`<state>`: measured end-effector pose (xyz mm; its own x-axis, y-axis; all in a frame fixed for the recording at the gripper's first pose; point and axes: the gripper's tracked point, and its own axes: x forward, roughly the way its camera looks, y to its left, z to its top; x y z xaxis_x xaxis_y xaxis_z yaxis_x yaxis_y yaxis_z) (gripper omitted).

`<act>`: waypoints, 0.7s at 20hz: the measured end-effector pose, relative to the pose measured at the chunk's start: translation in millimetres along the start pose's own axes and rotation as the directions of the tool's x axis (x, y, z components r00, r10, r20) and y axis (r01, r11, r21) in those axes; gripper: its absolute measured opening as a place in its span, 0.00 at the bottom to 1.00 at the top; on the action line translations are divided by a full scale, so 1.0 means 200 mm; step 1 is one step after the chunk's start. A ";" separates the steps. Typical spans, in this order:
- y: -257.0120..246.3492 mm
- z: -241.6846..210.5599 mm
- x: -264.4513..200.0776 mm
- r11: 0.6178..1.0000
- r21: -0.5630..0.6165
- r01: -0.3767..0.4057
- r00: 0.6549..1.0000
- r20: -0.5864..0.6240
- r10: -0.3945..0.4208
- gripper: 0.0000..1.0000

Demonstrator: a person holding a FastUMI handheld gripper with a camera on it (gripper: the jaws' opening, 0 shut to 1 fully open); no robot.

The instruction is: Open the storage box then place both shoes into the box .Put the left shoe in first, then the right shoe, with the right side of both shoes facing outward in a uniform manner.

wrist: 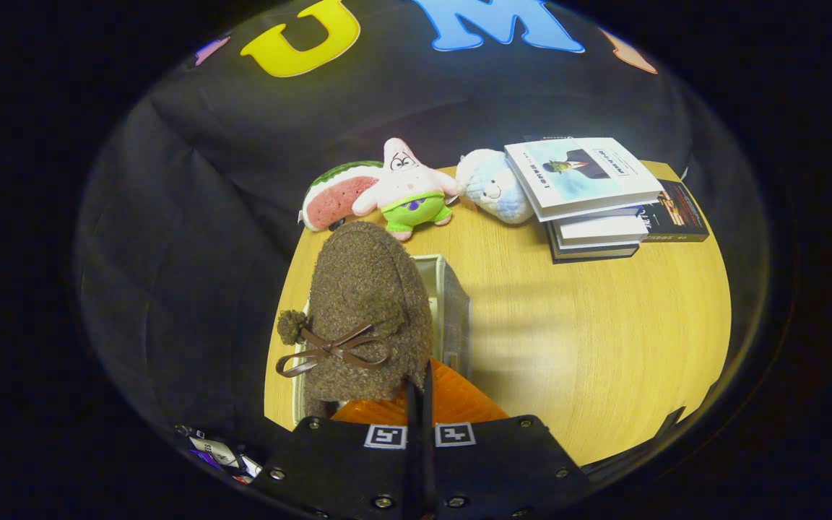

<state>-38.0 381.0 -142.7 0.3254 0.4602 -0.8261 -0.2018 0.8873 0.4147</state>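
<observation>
1. The round, pale wooden bench [589, 325] is carrying everything, with the black cloth wall hanging behind it.
2. A stack of books [589, 198] is lying at about two o'clock from the claw, well apart from the work.
3. A brown, fuzzy, woolly shoe with a thin brown leather bow and pompoms [365, 310] is hanging toe-forward at twelve o'clock, just ahead of the fingers and above the box.
4. The clear, pale plastic storage box [452, 318] is sitting under and just to the right of the shoe, only its right wall and rim showing; whether its lid is off I cannot tell.
5. Three plush toys are resting at the bench's far edge: a watermelon slice [333, 198], a pink star-shaped figure in green shorts [409, 191] and a pale blue-white fluffy one [492, 188].
6. The claw [419, 393] is pointing forward and downward, its fingers pressed nearly together, seemingly pinching the shoe's heel rim over the orange lining.
7. Judging by this, a shoe is being carried to the box; next it needs lowering inside, right side outward, before release.
</observation>
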 end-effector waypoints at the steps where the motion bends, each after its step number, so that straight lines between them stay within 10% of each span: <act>1: 0.01 -0.02 0.05 1.000 0.000 0.010 1.000 -0.011 -0.010 0.00; 14: -0.04 -0.11 0.46 0.948 0.006 0.319 0.946 -0.064 -0.318 0.01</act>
<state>-27.3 416.2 -230.3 0.3133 0.1508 -0.9376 -0.0822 0.9879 0.1315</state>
